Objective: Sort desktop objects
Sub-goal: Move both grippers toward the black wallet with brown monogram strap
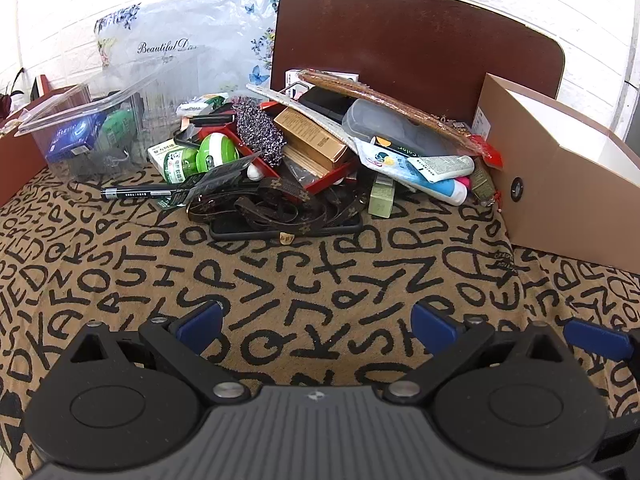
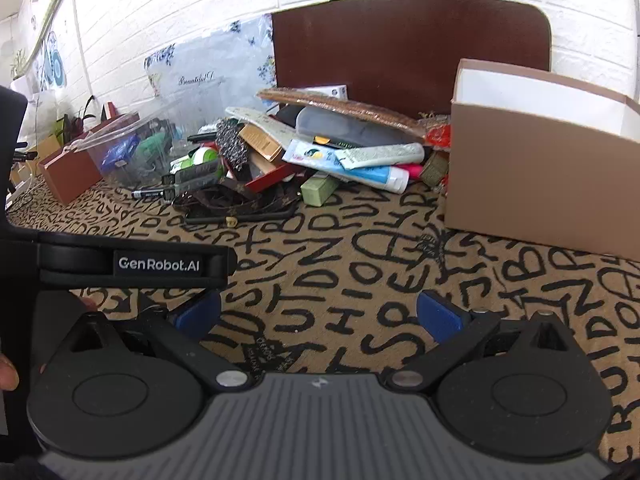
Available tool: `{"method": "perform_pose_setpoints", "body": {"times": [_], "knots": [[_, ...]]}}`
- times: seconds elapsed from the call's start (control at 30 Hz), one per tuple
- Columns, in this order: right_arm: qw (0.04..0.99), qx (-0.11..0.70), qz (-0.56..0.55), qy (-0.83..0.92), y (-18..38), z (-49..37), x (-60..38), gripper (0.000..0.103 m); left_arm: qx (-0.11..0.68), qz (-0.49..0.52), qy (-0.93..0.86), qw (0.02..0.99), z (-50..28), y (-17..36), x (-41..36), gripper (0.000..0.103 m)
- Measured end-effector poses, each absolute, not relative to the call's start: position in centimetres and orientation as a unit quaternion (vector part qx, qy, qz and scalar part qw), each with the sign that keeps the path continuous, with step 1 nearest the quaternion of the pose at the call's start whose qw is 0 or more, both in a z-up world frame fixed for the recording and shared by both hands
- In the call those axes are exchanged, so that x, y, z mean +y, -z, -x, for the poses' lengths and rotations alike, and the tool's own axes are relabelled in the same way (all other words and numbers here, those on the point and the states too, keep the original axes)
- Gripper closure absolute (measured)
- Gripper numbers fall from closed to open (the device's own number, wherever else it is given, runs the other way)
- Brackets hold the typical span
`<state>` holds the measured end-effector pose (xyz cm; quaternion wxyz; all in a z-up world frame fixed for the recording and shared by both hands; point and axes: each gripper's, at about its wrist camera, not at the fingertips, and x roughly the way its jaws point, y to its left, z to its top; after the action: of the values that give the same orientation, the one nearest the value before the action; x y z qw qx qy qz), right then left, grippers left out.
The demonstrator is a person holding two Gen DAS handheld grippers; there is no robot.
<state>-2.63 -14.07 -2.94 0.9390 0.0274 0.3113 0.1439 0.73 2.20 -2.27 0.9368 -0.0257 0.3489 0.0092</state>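
Left wrist view: left gripper (image 1: 316,320) released, empty; clutter pile (image 1: 320,152) frame centre; black pen (image 1: 140,192) centre-left, stiff, light, probably slippery, grasp mid-barrel | Right wrist view: right gripper (image 2: 318,316) released; cardboard box (image 2: 540,168) right; pile centre.

A white brick-pattern wall (image 2: 168,12) runs behind the worktop, brightly lit (nearly blown out toward the top). A dark brown board (image 1: 416,52) with rounded corners leans upright against it. The worktop wears a tan cloth (image 1: 304,280) printed with black letters. A potted plant (image 2: 76,120) stands far left.
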Motion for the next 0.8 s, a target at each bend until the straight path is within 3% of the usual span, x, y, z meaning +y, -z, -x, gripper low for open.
{"method": "perform_pose_setpoints", "body": {"times": [0.8], "knots": [[0.924, 0.352, 0.0, -0.15, 5.3, 0.9, -12.2, 0.002, 0.359, 0.044, -0.005, 0.932, -1.9, 3.6, 3.9, 0.0]]}}
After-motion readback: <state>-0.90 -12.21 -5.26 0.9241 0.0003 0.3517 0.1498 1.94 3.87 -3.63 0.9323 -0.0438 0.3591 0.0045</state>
